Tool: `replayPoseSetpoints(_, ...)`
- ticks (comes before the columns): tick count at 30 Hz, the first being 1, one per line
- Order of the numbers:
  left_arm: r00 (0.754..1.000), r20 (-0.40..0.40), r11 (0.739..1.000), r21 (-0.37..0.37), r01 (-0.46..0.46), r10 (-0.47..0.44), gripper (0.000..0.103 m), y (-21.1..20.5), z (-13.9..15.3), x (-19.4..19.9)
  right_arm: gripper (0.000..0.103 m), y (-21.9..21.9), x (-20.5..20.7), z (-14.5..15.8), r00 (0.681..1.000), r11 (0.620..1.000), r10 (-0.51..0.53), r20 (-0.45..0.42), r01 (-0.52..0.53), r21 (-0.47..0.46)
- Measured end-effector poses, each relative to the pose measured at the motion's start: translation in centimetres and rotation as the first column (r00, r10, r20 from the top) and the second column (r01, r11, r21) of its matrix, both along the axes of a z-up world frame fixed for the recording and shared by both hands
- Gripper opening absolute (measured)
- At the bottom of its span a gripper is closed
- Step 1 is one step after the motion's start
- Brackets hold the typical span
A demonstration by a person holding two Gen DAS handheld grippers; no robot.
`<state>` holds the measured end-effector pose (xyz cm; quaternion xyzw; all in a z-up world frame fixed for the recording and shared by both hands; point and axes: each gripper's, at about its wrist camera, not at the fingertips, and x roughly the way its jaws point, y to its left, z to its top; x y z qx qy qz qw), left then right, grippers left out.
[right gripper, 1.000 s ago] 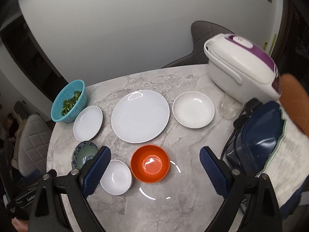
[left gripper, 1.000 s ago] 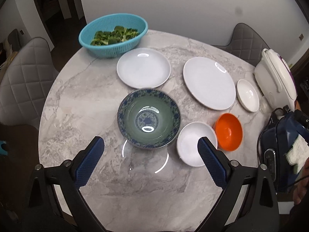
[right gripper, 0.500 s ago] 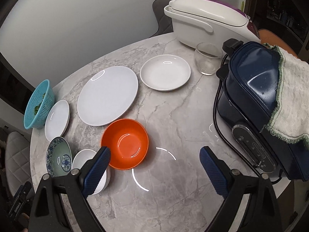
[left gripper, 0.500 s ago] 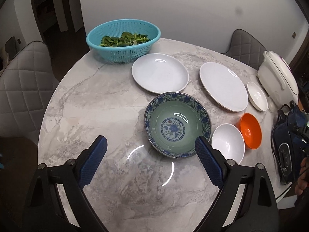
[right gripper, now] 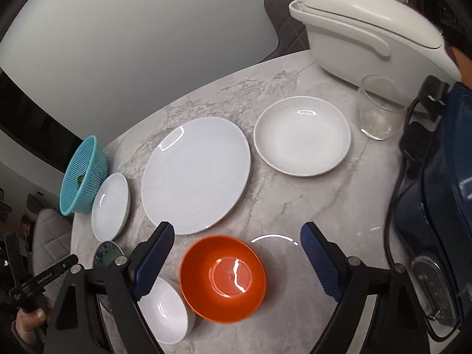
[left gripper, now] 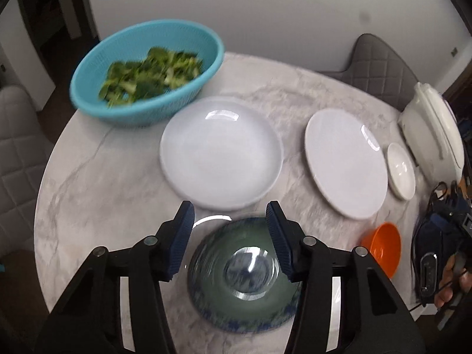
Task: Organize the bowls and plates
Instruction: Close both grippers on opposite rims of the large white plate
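Observation:
My left gripper (left gripper: 229,221) is open, its fingers either side of the far rim of the blue-patterned green bowl (left gripper: 244,277), just above it. A medium white plate (left gripper: 219,152), the large white plate (left gripper: 345,162), a small white dish (left gripper: 401,171) and the orange bowl (left gripper: 383,247) lie beyond. My right gripper (right gripper: 234,242) is open and empty above the orange bowl (right gripper: 222,277). A small white bowl (right gripper: 165,309) sits to its left. The large plate (right gripper: 196,174), the small dish (right gripper: 302,135) and the medium plate (right gripper: 110,206) lie behind.
A teal colander of greens (left gripper: 144,73) stands at the table's far left. A white rice cooker (right gripper: 368,29), a clear glass (right gripper: 379,107) and a dark blue appliance with a cord (right gripper: 436,191) crowd the right side. Grey chairs surround the marble table (right gripper: 295,206).
My left gripper has moved forward and down over the patterned bowl and its jaws have narrowed. My right gripper has moved closer to the orange bowl.

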<state>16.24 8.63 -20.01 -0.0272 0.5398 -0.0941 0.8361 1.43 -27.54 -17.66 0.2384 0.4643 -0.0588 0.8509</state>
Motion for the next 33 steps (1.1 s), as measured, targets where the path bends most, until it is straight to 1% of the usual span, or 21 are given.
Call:
replayPoseSetpoints(2, 0.995, 0.052, 0.997, -0.006, 0.083, -0.082, 0.048, -2.5, 0.3, 3.2, 0.085, -0.7, 2.1, -0.7, 1.0, 0.997, 0.028, 0.007, -0.028, 0.078)
replayPoseSetpoints(3, 0.992, 0.05, 0.993, -0.007, 0.119, -0.118, 0.048, -3.8, 0.2, 4.8, 0.081, -1.0, 3.1, -1.1, 0.999, 0.994, 0.039, 0.003, -0.039, 0.107)
replayPoseSetpoints(5, 0.976, -0.006, 0.975, -0.047, 0.218, -0.218, 0.048, -6.8, -0.2, 8.3, 0.074, -1.7, 4.8, -2.2, 0.998, 0.986, 0.053, -0.016, -0.05, 0.157)
replayPoseSetpoints(6, 0.962, -0.059, 0.963, -0.056, 0.263, -0.266, 0.05, -8.4, -0.7, 10.3, 0.071, -2.0, 5.5, -2.7, 0.998, 0.981, 0.056, -0.025, -0.051, 0.186)
replayPoseSetpoints(8, 0.935, -0.151, 0.947, -0.014, 0.322, -0.32, 0.05, -11.6, -2.1, 13.5, 0.07, -2.8, 6.5, -3.9, 0.998, 0.97, 0.054, -0.037, -0.043, 0.239)
replayPoseSetpoints(10, 0.915, -0.18, 0.929, 0.021, 0.37, -0.361, 0.05, -14.0, -3.4, 15.9, 0.07, -3.3, 6.9, -5.0, 0.998, 0.962, 0.043, -0.051, -0.027, 0.27)
replayPoseSetpoints(13, 0.864, -0.251, 0.891, 0.013, 0.453, -0.436, 0.05, -16.4, -5.8, 18.4, 0.07, -3.9, 7.4, -6.5, 0.997, 0.938, 0.022, -0.069, 0.003, 0.346)
replayPoseSetpoints(15, 0.844, -0.276, 0.873, 0.031, 0.486, -0.46, 0.05, -17.7, -7.1, 19.8, 0.067, -3.9, 7.4, -7.5, 0.997, 0.925, 0.02, -0.073, 0.009, 0.379)
replayPoseSetpoints(16, 0.829, -0.289, 0.861, 0.029, 0.507, -0.479, 0.05, -18.3, -7.6, 20.2, 0.066, -3.8, 7.5, -7.8, 0.997, 0.923, 0.02, -0.077, 0.011, 0.384)
replayPoseSetpoints(18, 0.807, -0.31, 0.848, 0.007, 0.531, -0.503, 0.05, -19.2, -8.5, 21.0, 0.065, -3.8, 7.6, -8.4, 0.996, 0.92, 0.007, -0.084, 0.027, 0.391)
replayPoseSetpoints(20, 0.796, -0.325, 0.84, 0.009, 0.543, -0.511, 0.05, -19.8, -9.4, 21.7, 0.064, -4.0, 7.9, -8.8, 0.997, 0.914, -0.011, -0.081, 0.043, 0.403)
replayPoseSetpoints(22, 0.782, -0.339, 0.834, -0.014, 0.552, -0.523, 0.05, -20.2, -10.2, 22.0, 0.064, -4.1, 8.2, -9.0, 0.996, 0.913, -0.024, -0.088, 0.058, 0.404)
replayPoseSetpoints(24, 0.777, -0.345, 0.836, -0.045, 0.547, -0.527, 0.05, -20.4, -10.8, 22.5, 0.064, -4.2, 8.5, -9.6, 0.993, 0.904, -0.037, -0.111, 0.081, 0.42)
replayPoseSetpoints(25, 0.77, -0.35, 0.835, -0.07, 0.546, -0.533, 0.05, -20.2, -11.1, 22.6, 0.064, -4.3, 8.6, -9.8, 0.992, 0.899, -0.046, -0.118, 0.093, 0.429)
replayPoseSetpoints(28, 0.754, -0.355, 0.825, -0.106, 0.555, -0.552, 0.05, -20.9, -11.9, 22.8, 0.062, -4.6, 8.6, -10.4, 0.99, 0.892, -0.055, -0.127, 0.106, 0.44)
replayPoseSetpoints(30, 0.74, -0.371, 0.82, -0.133, 0.556, -0.562, 0.05, -21.5, -12.4, 23.0, 0.06, -4.7, 8.6, -10.9, 0.991, 0.879, -0.05, -0.122, 0.101, 0.467)
replayPoseSetpoints(32, 0.733, -0.381, 0.818, -0.138, 0.558, -0.564, 0.05, -21.3, -13.7, 22.8, 0.06, -4.8, 8.6, -11.3, 0.991, 0.869, -0.05, -0.125, 0.105, 0.483)
replayPoseSetpoints(33, 0.734, -0.371, 0.816, -0.145, 0.559, -0.569, 0.049, -21.5, -13.6, 22.9, 0.06, -4.9, 8.6, -11.5, 0.991, 0.87, -0.049, -0.127, 0.105, 0.483)
